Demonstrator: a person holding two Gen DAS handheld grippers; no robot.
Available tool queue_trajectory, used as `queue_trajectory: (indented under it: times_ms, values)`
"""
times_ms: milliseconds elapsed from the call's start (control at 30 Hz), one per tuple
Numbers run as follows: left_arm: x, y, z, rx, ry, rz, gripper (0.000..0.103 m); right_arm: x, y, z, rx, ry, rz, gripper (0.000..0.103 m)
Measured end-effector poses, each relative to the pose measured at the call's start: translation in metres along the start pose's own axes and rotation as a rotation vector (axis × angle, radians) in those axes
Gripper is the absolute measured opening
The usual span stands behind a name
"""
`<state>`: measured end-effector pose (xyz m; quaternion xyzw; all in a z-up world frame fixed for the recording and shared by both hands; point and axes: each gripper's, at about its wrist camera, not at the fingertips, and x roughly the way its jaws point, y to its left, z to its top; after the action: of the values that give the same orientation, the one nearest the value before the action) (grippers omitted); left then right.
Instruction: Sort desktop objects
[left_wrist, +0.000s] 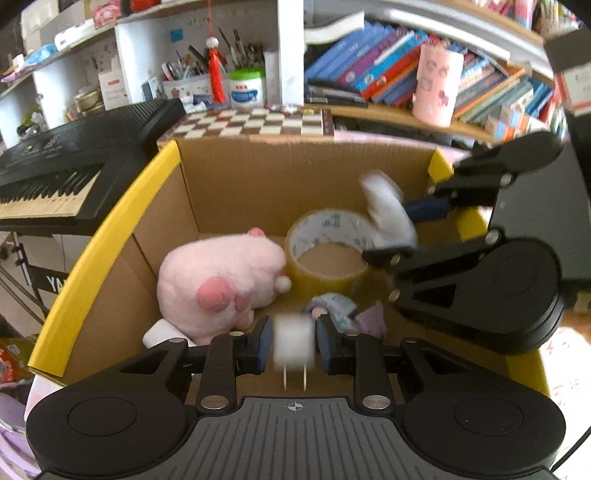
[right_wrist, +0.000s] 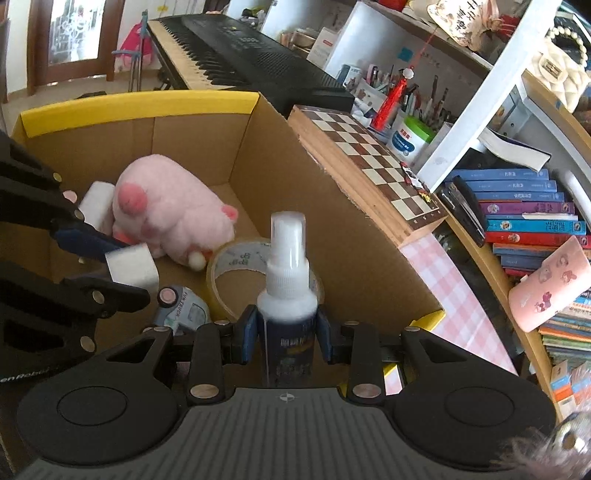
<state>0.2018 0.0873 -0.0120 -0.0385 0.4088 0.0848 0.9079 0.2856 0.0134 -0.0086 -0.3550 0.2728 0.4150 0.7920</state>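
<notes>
Jaws clamped both sides: we hold the white charger (left_wrist: 294, 345) left, spray bottle (right_wrist: 287, 295) right, both over the cardboard box (left_wrist: 258, 177) for drop-in.

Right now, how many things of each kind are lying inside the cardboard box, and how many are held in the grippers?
Plush toy: 1
Tape roll: 1
Toy car: 1
White block beside the plush: 1
Held, left gripper: white plug adapter: 1
Held, right gripper: spray bottle: 1
Total: 6
</notes>
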Motion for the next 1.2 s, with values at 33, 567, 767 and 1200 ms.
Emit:
queue_trajectory:
  times_ms: [33, 567, 767, 1200]
  values:
    - [-0.003, 0.000, 0.001, -0.005, -0.011, -0.006, 0.027, -0.001, -0.001, 0.000, 0.015, -0.004, 0.008, 0.036]
    - [-0.071, 0.001, -0.001, -0.042, -0.223, 0.015, 0.091, -0.102, -0.025, -0.003, 0.343, -0.285, -0.127, 0.057]
    - [-0.095, 0.008, -0.013, -0.052, -0.287, 0.017, 0.093, -0.136, -0.017, -0.022, 0.441, -0.337, -0.206, 0.067]
    - [-0.134, 0.022, -0.059, -0.037, -0.291, 0.029, 0.093, -0.188, 0.033, -0.070, 0.595, -0.310, -0.357, 0.074]
